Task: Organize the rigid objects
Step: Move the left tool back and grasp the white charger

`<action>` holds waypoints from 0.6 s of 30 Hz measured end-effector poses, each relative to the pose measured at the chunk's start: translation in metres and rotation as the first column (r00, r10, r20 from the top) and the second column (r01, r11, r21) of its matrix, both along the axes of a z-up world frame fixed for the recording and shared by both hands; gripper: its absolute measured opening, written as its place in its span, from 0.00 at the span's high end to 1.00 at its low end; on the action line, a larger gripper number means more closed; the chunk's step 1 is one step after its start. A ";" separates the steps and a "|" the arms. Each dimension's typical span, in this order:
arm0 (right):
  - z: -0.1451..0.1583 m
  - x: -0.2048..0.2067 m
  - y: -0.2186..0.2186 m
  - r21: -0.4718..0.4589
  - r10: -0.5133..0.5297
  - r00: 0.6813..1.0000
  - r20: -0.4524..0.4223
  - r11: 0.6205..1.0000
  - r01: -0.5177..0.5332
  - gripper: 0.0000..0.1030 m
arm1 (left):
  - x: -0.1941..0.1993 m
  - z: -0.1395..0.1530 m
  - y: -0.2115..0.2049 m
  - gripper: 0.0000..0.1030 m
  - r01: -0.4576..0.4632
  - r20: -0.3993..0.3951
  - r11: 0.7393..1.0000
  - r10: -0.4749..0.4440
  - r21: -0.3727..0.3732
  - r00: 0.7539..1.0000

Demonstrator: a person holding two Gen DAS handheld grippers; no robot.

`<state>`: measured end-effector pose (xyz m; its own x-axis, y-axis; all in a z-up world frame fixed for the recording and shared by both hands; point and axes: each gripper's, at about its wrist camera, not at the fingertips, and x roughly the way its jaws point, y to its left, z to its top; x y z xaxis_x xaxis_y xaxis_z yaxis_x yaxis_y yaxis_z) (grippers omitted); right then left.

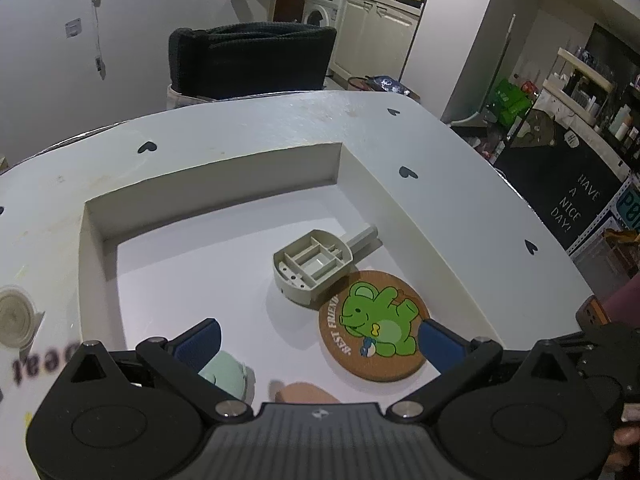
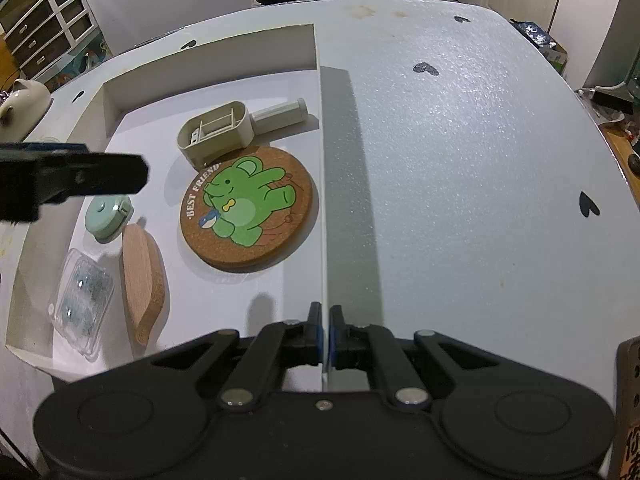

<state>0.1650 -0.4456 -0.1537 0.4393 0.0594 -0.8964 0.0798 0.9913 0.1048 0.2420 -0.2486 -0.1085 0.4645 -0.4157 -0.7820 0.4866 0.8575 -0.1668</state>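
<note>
Both grippers are black two-finger tools with blue pads. On the left gripper [image 1: 318,340] the jaws stand spread wide with nothing between them, hovering over the near part of the shallow white box [image 2: 320,128]. The right gripper [image 2: 325,336] is pinched closed on the box's thin right wall at its near end.

Inside the box, the round cork coaster printed with a green elephant [image 2: 250,210] lies flat close to the right wall. Just beyond it, touching its far edge, lies the beige plastic scoop-shaped part with inner ribs [image 2: 216,132]; its long axis runs left to right, the stubby handle pointing at the right wall and the open side facing up. Left of the coaster sits a small round mint-green case [image 2: 107,216]. Nearer than that, a plain oval cork pad [image 2: 142,280] leans tilted on its long edge, its long axis running near to far. To its left lies a clear plastic blister box [image 2: 82,300] with small contents too blurred to tell.

Under the box is a white foam tabletop with small black heart marks [image 2: 480,140]. A roll of pale tape [image 1: 14,316] rests on the table left of the box. Beyond the far edge stands a dark chair back [image 1: 252,60], and further off a white washing machine [image 1: 322,8] under a cluttered counter.
</note>
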 end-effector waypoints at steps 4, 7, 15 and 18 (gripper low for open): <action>0.000 0.000 0.000 0.000 0.000 1.000 0.000 1.000 0.000 0.95 | -0.009 0.005 0.010 0.00 -0.006 -0.001 0.999 0.006 -0.033 1.000; 0.000 0.000 0.000 0.000 0.000 1.000 0.000 1.000 0.000 0.95 | -0.015 0.009 0.020 0.00 -0.020 0.010 0.999 0.020 -0.047 1.000; 0.000 0.000 0.000 0.000 -0.001 1.000 0.000 1.000 0.001 0.95 | -0.026 0.026 0.058 0.00 -0.100 0.066 0.992 0.105 -0.081 0.992; 0.000 0.000 0.000 -0.001 -0.001 1.000 0.000 1.000 0.001 0.95 | -0.025 0.032 0.077 0.00 -0.159 0.087 0.983 0.167 -0.091 0.982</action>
